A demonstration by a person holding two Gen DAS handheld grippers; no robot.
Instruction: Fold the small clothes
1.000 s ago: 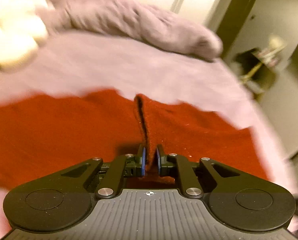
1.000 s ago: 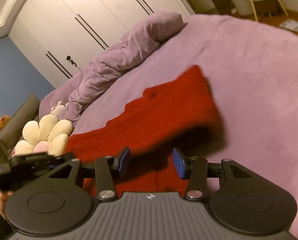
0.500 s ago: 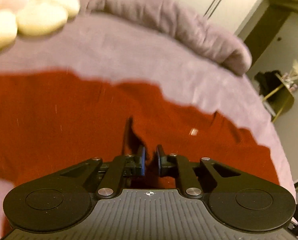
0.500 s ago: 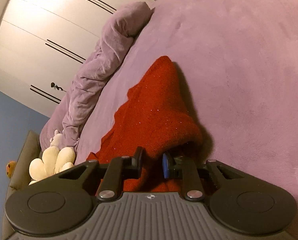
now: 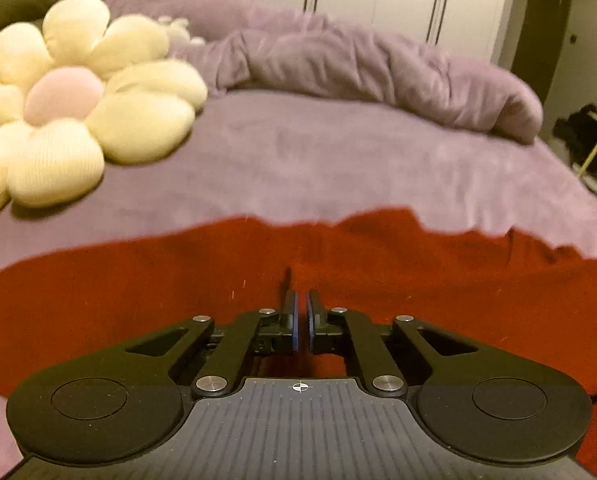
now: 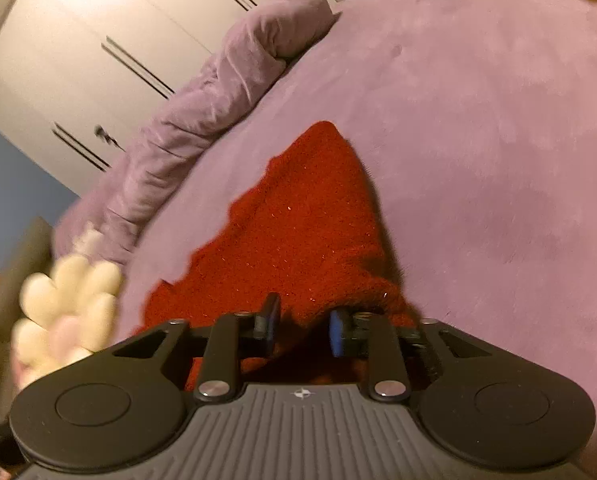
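L gripper [image 5: 301,322] angled down, jaws pinched nearly together on a thin fold of cloth [image 5: 418,280]. R gripper [image 6: 303,330] angled down too, jaws closing w/ cloth bunched between.

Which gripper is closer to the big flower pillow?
Left. The left gripper has the flower pillow close ahead, on its left. From the right gripper the pillow lies far off, beyond the red garment.

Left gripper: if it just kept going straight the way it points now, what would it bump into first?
Most likely the red knitted garment spread on the purple bedspread. The left gripper points down at it, fingers nearly together, with red cloth directly ahead. How close the tips already are is hard to judge.
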